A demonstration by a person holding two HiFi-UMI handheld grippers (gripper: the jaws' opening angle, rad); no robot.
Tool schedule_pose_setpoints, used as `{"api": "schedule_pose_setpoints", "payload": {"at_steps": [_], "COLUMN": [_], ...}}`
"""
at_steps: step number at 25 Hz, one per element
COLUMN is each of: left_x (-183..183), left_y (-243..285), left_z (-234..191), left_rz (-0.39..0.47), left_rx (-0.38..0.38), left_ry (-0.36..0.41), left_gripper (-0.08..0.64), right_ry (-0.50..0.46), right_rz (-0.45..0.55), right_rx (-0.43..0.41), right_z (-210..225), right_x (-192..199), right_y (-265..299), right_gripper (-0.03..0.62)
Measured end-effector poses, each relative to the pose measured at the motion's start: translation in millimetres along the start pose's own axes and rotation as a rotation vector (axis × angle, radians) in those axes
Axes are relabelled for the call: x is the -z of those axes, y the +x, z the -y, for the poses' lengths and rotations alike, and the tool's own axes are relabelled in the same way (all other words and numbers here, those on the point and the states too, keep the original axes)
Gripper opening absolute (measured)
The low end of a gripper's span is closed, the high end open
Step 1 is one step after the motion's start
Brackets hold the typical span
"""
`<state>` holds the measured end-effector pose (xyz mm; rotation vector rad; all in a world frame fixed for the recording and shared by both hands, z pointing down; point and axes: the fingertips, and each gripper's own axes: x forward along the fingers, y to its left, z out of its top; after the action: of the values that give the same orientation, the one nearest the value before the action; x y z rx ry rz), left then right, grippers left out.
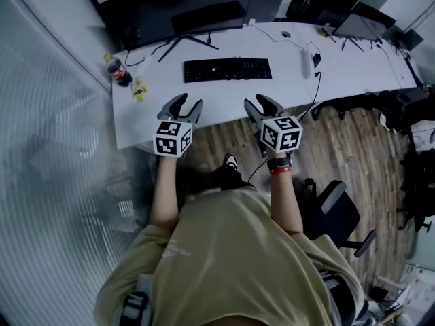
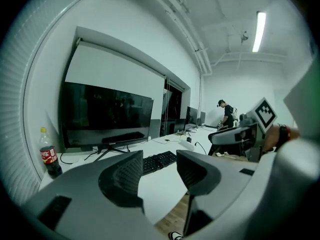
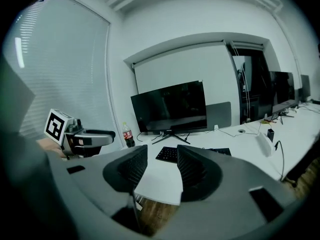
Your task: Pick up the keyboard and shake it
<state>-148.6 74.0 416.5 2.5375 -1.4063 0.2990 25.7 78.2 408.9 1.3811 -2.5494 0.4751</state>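
Left gripper view looks along the left gripper [image 2: 160, 160], whose two grey ribbed jaws stand apart with nothing held between them. Right gripper view shows the right gripper [image 3: 161, 156] the same way, jaws parted and empty. Both are held side by side at the near edge of the white desk [image 1: 156, 97], short of the keyboard [image 1: 228, 69] and clear of it. The keyboard is a long, flat, black slab with dark keys. It lies flat near the middle of the desk with its long side parallel to the desk's front edge, just in front of the splayed stand of a dark monitor [image 1: 183, 15]. A cola bottle [image 1: 119, 72] with a red label stands upright near the desk's left corner, with a small yellow item [image 1: 139, 89] just beside it. A black cable [image 1: 314, 90] to the right of the keyboard runs off the desk's front edge.
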Motion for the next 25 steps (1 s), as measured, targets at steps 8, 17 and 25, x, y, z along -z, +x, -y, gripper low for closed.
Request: {"api": "schedule_pose_setpoints", "payload": {"at_steps": [8,17,25], "left_x": [-11.5,4.2,27.9], "left_y": [94.9,181.7,232.9], "left_z": [-31.2,-76.4,-120.0], "left_rz": [-0.050,-0.149,-0.248], "left_rx": [0.022,-0.054,-0.180], "left_ry": [-0.029,-0.064,-0.088], "left_gripper": [0.321,0.328,0.186], "right_ry": [0.094,0.111,0.155], "right_rz": [-0.048,-0.104,-0.125], "right_rx": [0.020,0.009,0.019], "right_z": [87.9,172.2,247.9], "right_x": [-11.3,-8.4,4.0], "right_y": [72.0,134.6,172.1], "right_gripper": [0.317,0.353,0.356]}}
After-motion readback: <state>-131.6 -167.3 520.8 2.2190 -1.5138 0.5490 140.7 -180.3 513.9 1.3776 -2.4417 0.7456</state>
